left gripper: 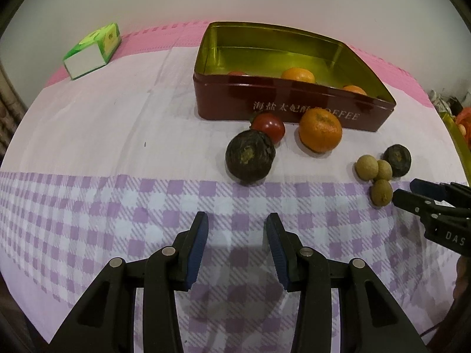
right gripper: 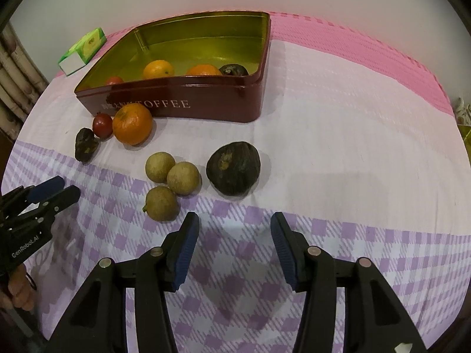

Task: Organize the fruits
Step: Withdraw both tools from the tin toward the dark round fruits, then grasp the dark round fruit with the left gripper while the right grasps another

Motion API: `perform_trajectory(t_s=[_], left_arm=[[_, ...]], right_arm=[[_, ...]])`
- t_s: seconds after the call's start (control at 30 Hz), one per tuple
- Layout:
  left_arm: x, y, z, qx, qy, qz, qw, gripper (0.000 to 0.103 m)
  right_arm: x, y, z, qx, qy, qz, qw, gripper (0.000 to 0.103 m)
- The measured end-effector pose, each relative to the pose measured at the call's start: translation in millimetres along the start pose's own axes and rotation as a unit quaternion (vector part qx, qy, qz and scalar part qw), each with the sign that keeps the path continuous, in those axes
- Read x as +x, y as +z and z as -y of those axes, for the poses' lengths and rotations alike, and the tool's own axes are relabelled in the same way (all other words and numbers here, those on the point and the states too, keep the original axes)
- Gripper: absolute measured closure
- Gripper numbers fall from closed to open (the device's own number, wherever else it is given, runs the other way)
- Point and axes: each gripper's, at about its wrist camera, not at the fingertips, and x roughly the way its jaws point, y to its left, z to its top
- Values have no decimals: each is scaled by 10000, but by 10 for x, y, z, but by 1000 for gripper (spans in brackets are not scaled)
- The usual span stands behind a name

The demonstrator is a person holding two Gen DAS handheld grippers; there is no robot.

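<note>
Left wrist view: left gripper (left gripper: 237,220) hovering released over checked tabletop (left gripper: 117,206), nothing between fingers. Right gripper (right gripper: 235,220) likewise released and empty. Loose before red tin (right gripper: 206,103): orange (right gripper: 132,123), tomato (right gripper: 102,126), three longans (right gripper: 173,185), two dark fruits (right gripper: 234,167). More fruit inside tin.

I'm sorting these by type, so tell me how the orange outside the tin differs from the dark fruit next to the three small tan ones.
The orange is bright and smooth-skinned; the dark fruit is near black, dull and rough. The orange sits right in front of the red tin, while the dark fruit lies farther out, nearer the checked part of the cloth. Both are roundish, similar in size, and not yet in the tin.
</note>
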Motion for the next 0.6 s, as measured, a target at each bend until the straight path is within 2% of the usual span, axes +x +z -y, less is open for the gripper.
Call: perform_trajectory(t_s=[0.6], left_arm=[[123, 206, 94, 170, -10, 37, 9998, 60]], right_arm=[[145, 251, -49, -207, -151, 110, 9996, 51]])
